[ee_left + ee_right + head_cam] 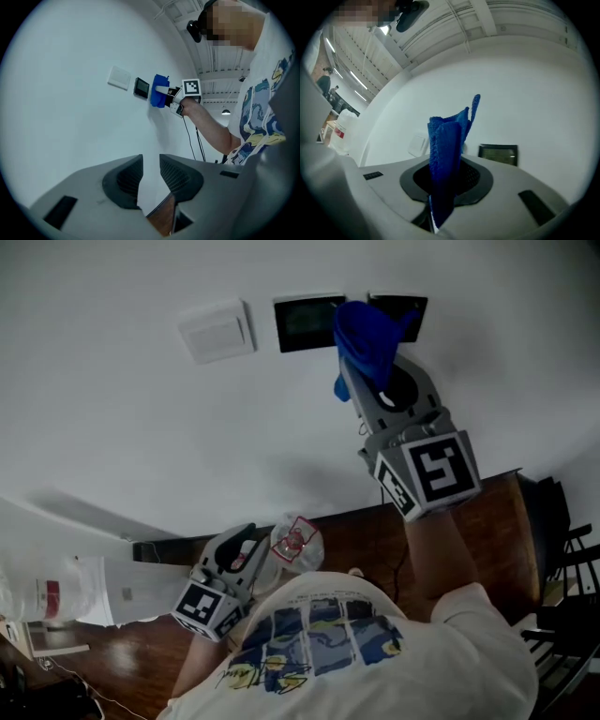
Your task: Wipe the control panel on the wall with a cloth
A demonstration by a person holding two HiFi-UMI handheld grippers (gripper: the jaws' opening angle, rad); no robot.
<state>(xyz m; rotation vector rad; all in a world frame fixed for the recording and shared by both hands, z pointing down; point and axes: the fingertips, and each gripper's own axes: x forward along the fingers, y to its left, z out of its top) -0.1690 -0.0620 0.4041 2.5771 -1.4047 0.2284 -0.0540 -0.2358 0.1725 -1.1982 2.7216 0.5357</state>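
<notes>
A blue cloth (366, 334) is clamped in my right gripper (370, 373), which is raised to the white wall. The cloth covers the left part of a dark panel (409, 307). A second dark control panel (306, 322) sits just left of the cloth. In the right gripper view the folded cloth (446, 140) stands up between the jaws of the right gripper (447, 174), with a dark panel (498, 153) to its right. My left gripper (232, 557) hangs low, away from the wall; in the left gripper view the left gripper (150, 180) has a narrow gap between its jaws and holds nothing.
A white switch plate (217, 330) is on the wall left of the panels. Below stands a brown wooden cabinet top (487, 521) with a crumpled plastic bag (298, 542). A white jug with a red label (42, 594) is at the left, black chairs (567, 559) at the right.
</notes>
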